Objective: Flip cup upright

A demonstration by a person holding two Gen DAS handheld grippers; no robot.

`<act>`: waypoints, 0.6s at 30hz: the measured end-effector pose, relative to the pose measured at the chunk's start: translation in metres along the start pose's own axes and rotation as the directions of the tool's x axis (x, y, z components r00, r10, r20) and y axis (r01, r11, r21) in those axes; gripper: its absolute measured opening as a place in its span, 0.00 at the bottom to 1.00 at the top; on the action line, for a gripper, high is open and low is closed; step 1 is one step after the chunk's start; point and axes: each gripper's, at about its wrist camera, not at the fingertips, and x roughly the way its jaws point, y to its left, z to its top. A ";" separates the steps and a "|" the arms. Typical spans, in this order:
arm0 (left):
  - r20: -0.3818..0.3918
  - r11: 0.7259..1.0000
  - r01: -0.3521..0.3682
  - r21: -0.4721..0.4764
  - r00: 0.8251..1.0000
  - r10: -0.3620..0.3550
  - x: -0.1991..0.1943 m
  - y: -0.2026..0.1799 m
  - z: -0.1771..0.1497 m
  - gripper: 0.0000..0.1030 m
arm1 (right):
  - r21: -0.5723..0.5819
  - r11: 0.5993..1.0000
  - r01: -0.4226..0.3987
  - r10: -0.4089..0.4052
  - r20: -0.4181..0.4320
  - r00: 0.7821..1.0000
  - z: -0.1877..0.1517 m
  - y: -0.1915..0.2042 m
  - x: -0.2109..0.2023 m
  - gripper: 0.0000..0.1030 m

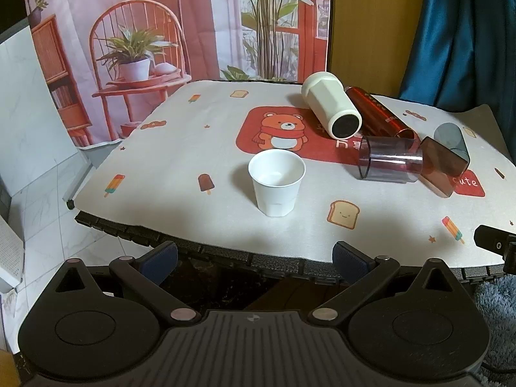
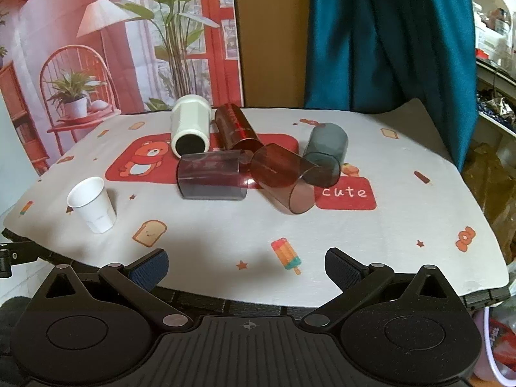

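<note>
Beyond the table's [image 1: 225, 129] near edge, both claws, left [image 1: 254, 254] and right [image 2: 246, 264], hang spread wide, grasping nothing.

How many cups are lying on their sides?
5, clustered mid-table: cream cup at back left, dark red cup beside it, purple cup in front, brown cup to its right, grey cup farthest right.

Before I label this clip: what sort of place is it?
Probably a home room staged for recording: a small table under a cartoon bear cloth, a printed cafe-scene backdrop and a teal curtain behind toppled plastic cups.
</note>
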 end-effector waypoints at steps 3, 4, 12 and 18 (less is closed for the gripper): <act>0.000 1.000 0.002 -0.006 1.000 -0.002 0.000 0.001 0.000 1.00 | 0.002 1.000 0.006 -0.006 -0.003 1.000 0.000 -0.001 0.001 1.00; 0.001 1.000 0.002 -0.007 1.000 -0.002 0.000 0.001 0.000 1.00 | 0.003 1.000 0.008 -0.008 -0.004 1.000 0.000 -0.001 0.001 1.00; 0.022 1.000 -0.001 -0.001 1.000 0.001 -0.004 -0.002 0.001 1.00 | 0.004 1.000 0.014 -0.014 -0.004 1.000 0.000 -0.001 0.001 1.00; 0.029 1.000 -0.001 -0.001 1.000 0.001 -0.005 -0.001 0.001 1.00 | 0.005 1.000 0.020 -0.020 -0.002 1.000 0.000 -0.002 0.000 1.00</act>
